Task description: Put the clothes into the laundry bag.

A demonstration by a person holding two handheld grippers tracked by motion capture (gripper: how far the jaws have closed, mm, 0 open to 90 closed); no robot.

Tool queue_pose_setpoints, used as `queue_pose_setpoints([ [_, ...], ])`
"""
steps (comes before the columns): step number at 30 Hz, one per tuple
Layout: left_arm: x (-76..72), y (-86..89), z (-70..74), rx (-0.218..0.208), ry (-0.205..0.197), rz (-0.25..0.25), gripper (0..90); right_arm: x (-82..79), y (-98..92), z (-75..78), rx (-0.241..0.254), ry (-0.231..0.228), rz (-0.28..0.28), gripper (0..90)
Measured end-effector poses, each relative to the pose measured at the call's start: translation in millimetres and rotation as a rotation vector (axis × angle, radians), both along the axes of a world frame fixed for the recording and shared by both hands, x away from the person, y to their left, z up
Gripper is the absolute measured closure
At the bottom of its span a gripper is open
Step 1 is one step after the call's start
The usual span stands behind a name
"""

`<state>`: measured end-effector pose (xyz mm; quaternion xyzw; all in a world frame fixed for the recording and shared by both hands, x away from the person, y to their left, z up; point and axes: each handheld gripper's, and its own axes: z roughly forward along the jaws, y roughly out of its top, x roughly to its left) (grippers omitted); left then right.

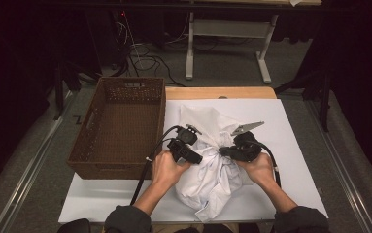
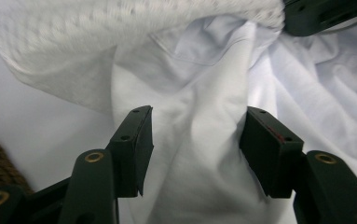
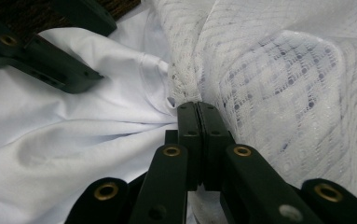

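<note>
White cloth bundle mid-surface, wicker basket at left edge, bare surface right. Left gripper fingers wide around a fold; right gripper fingers pinching mesh fabric. No readable labels.

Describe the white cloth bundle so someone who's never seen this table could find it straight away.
Start at the white table top with the brown woven basket at its left side. Just right of the basket, between the left gripper and the right gripper, lies the crumpled white cloth bundle. It is the one soft, wrinkled heap there, pinched in at its middle.
</note>
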<state>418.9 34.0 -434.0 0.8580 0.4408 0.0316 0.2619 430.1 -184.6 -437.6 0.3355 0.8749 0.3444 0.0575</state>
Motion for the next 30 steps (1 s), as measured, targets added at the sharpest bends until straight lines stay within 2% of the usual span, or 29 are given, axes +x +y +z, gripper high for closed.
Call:
queue_pose_setpoints([
  [2, 3.1, -2.7, -6.6, -0.012, 0.014, -0.003, 52.1, 0.4, -0.4, 0.3, -0.003, 0.002, -0.009, 90.0],
  [4, 3.9, -4.2, -8.9, -0.029, -0.005, -0.013, 65.6, 0.7, -1.0, 0.9, -0.001, 0.004, -0.014, 90.0],
  [5, 3.8, -3.9, -8.2, -0.046, -0.011, -0.020, 73.4, 1.0, -1.4, 1.2, -0.003, -0.009, -0.009, 90.0],
  [7, 0.0, -3.1, -3.3, -0.060, -0.035, -0.040, 81.0, -0.5, -1.1, 4.1, 0.009, -0.010, -0.011, 90.0],
  [11, -7.9, -0.6, 10.6, -0.087, -0.081, -0.092, 84.0, -2.6, 2.9, 20.2, 0.035, -0.048, 0.016, 90.0],
  [15, -9.9, -1.5, 19.3, -0.139, -0.066, -0.124, 84.3, -5.5, 15.0, 39.3, 0.082, -0.093, 0.055, 90.0],
  [19, -14.4, -6.9, 25.0, -0.109, -0.082, -0.158, 84.4, -10.6, 27.2, 45.0, 0.085, -0.109, 0.104, 90.0],
  [23, -5.4, -11.3, 17.4, -0.127, -0.076, -0.138, 84.4, -12.6, 28.3, 44.8, 0.135, -0.094, 0.128, 90.0],
  [24, -0.7, -14.1, 12.0, -0.112, -0.085, -0.116, 84.4, -13.4, 27.9, 44.5, 0.136, -0.089, 0.130, 90.0],
  [25, 5.1, -15.9, 5.2, -0.061, -0.105, -0.096, 84.3, -13.5, 26.8, 43.3, 0.137, -0.090, 0.133, 90.0],
  [26, 11.9, -16.3, -2.6, -0.035, -0.101, -0.073, 84.0, -13.8, 25.2, 41.5, 0.140, -0.083, 0.133, 90.0],
  [28, 22.8, -13.2, -14.2, -0.058, -0.075, -0.018, 82.9, -13.8, 21.6, 35.2, 0.122, -0.069, 0.125, 90.0],
  [29, 24.9, -12.0, -16.5, -0.060, -0.074, -0.003, 81.7, -14.3, 20.1, 31.2, 0.101, -0.046, 0.108, 90.0],
  [30, 25.0, -11.6, -16.8, -0.054, -0.077, 0.004, 79.5, -13.1, 18.3, 26.0, 0.080, -0.044, 0.106, 90.0],
])
